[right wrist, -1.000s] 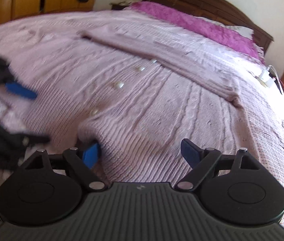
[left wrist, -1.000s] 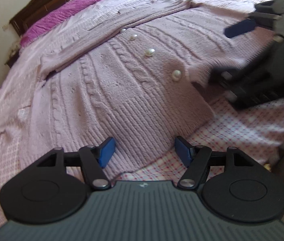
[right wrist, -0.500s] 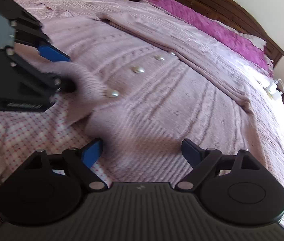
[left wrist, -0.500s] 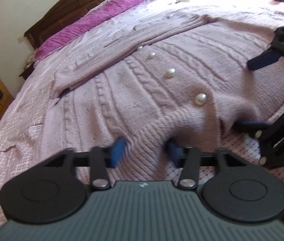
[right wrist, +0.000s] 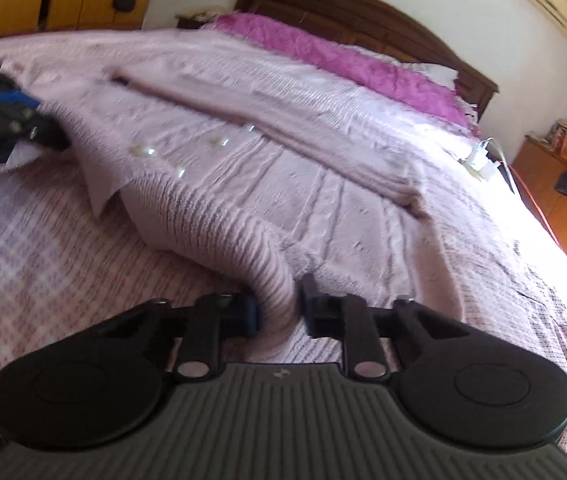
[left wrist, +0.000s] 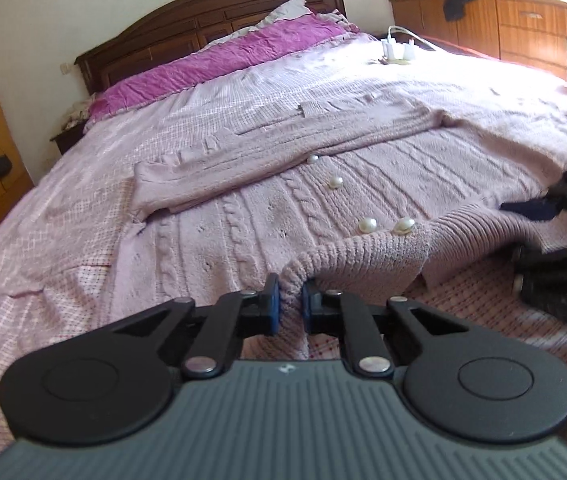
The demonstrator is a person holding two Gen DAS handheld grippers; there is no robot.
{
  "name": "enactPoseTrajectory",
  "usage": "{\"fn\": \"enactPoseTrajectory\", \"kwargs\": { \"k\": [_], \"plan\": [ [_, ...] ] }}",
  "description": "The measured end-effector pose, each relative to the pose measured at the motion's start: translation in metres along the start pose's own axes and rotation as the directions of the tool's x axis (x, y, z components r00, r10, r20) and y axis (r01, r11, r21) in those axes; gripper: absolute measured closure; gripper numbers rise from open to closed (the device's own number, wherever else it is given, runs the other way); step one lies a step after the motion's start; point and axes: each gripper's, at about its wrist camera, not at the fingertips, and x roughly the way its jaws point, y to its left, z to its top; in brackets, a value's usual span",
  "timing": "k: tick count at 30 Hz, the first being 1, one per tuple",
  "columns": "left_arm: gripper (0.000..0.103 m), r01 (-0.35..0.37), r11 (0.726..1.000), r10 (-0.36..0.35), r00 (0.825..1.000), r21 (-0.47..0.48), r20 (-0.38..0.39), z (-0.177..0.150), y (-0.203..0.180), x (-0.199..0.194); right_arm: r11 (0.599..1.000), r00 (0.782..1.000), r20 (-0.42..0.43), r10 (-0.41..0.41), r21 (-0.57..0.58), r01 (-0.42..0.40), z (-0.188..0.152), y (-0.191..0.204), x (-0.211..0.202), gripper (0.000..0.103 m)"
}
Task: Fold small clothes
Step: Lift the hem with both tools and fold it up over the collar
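Presently a pale lilac cable-knit cardigan (left wrist: 267,216) is seen spread on a bed (left wrist: 95,184), its front facing up and a row of pearl buttons (left wrist: 367,225) running along the middle. One sleeve (left wrist: 243,168) is laid folded across the upper body of the garment. The ribbed hem (left wrist: 347,256) is gripped at the near edge by the left gripper (left wrist: 288,307), whose blue-padded jaws are closed narrowly on a pinch of knit, so that the hem is lifted into a small ridge. In the right wrist view, the hem (right wrist: 219,216) on the other side is likewise pinched between the nearly closed jaws of the right gripper (right wrist: 277,310), and the fabric is raised into a rounded fold above the checked bedsheet (right wrist: 43,248). That view is blurred. A bright magenta pillow cover (left wrist: 219,60) is seen at the dark wooden headboard (left wrist: 203,20), and a white charger (left wrist: 395,49) lies on the far part of the bed.
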Motion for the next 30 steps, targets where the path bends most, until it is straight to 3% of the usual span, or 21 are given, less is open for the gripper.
{"fn": "enactPoseTrajectory", "kwargs": {
  "k": [2, 8, 16, 24, 30],
  "plan": [
    [0.090, 0.000, 1.000, 0.000, 1.000, -0.005, 0.019, 0.003, 0.001, -0.005, 0.999, 0.999, 0.047, -0.004, 0.038, 0.003, 0.007, -0.008, -0.006, 0.090],
    [0.090, -0.034, 0.999, 0.033, 0.995, 0.003, 0.096, 0.026, 0.005, -0.017, 0.997, 0.988, 0.153, -0.017, 0.081, 0.005, 0.030, -0.024, -0.020, 0.091],
    [0.091, -0.079, 0.997, 0.077, 0.984, 0.007, 0.161, 0.069, 0.014, 0.000, 0.992, 0.980, 0.198, -0.004, 0.122, -0.021, 0.072, -0.048, -0.011, 0.092],
    [0.091, -0.113, 0.993, 0.114, 0.968, -0.017, 0.222, 0.130, 0.031, 0.042, 0.994, 0.970, 0.240, -0.028, 0.111, 0.001, 0.137, -0.078, 0.033, 0.092],
    [0.091, -0.101, 0.994, 0.106, 0.975, -0.036, 0.194, 0.162, 0.045, 0.100, 0.993, 0.980, 0.193, -0.049, 0.113, 0.028, 0.170, -0.095, 0.097, 0.092]
  ]
}}
